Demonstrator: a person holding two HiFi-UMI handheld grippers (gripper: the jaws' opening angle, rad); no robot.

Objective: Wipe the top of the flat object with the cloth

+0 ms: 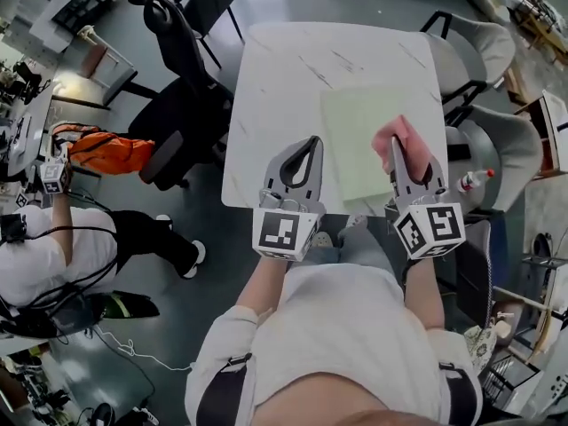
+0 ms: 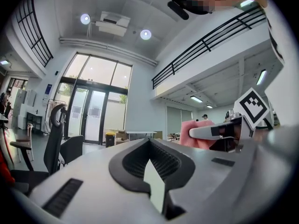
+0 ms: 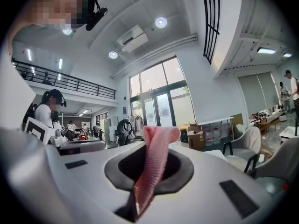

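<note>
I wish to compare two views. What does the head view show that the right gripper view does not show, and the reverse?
Only the head view shows the pale green flat mat, which lies on the white table, and it shows that the right gripper is over that mat. Only the right gripper view shows the tall glass doors and the ceiling lights of the hall, and how the gripper pinches the fabric edge-on. Both views show the right gripper shut on the pink cloth.

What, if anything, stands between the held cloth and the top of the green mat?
Nothing visible does. The right gripper holds the pink cloth over the right side of the pale green mat, whose top is bare.
</note>
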